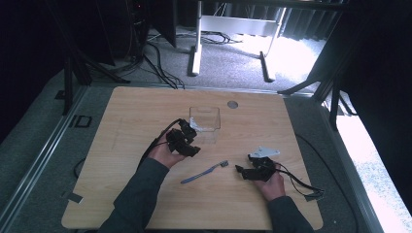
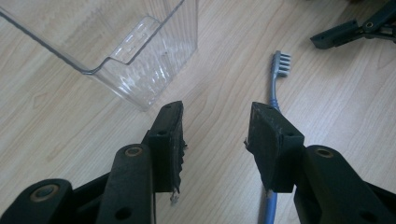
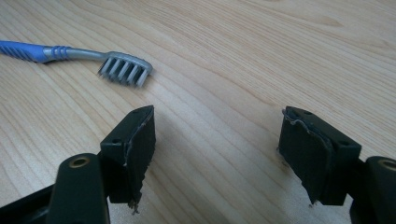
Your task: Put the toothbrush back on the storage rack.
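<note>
A blue toothbrush [image 1: 205, 172] with a grey head lies flat on the wooden table [image 1: 136, 111], between my two grippers. Behind it stands a clear plastic box [image 1: 204, 120]. My left gripper [image 1: 191, 143] hovers open just in front of the box [image 2: 135, 56], with nothing between its jaws; the toothbrush [image 2: 275, 88] runs under its right jaw. My right gripper [image 1: 241, 170] rests open near the brush head, empty. In the right gripper view the brush head [image 3: 125, 69] lies a little ahead of the left jaw.
A small round grey cap [image 1: 232, 104] sits in the table near the far edge. Cables trail from the right gripper toward the table's right edge [image 1: 303, 187]. Beyond the table are table legs and cables on a carpeted floor.
</note>
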Available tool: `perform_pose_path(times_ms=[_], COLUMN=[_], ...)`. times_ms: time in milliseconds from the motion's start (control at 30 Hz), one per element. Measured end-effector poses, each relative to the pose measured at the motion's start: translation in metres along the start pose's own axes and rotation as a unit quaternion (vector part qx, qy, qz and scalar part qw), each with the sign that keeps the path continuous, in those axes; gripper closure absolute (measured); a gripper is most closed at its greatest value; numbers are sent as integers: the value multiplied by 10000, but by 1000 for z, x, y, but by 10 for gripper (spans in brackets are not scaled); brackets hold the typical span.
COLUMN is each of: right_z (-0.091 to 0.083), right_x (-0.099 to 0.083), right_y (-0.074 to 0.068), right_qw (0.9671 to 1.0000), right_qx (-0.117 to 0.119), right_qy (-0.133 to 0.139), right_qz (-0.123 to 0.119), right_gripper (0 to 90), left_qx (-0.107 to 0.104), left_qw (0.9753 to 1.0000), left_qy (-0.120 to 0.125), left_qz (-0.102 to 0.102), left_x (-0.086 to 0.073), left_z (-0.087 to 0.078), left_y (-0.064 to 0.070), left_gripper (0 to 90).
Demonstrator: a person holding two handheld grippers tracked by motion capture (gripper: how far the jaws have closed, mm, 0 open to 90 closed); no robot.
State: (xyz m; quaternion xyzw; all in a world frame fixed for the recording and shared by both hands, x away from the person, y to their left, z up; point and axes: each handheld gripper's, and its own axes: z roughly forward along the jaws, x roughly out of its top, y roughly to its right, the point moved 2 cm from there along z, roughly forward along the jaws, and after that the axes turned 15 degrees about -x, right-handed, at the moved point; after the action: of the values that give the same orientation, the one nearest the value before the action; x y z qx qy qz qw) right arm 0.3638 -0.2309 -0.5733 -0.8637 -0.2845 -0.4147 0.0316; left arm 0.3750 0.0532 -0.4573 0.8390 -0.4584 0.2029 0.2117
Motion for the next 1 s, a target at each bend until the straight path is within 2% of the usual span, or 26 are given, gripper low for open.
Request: perform_pose_path(times_ms=[600, 933, 1000], right_z=[0, 0, 0], right_x=[0, 0, 0], right_y=[0, 0, 0], right_qw=[10000, 10000, 10000], right_qx=[0, 2, 3], right_qy=[2, 1, 2], right_qz=[-2, -4, -2], right_gripper=[269, 269, 269], left_qx=[-145, -198, -224], left_qw=[9993, 9985, 9978], left_qy=[-318, -506, -622], left_qz=[107, -7, -44], left_x=[6, 9, 10], left_z=[13, 21, 25], left_y=[6, 9, 10], left_gripper=[557, 559, 559])
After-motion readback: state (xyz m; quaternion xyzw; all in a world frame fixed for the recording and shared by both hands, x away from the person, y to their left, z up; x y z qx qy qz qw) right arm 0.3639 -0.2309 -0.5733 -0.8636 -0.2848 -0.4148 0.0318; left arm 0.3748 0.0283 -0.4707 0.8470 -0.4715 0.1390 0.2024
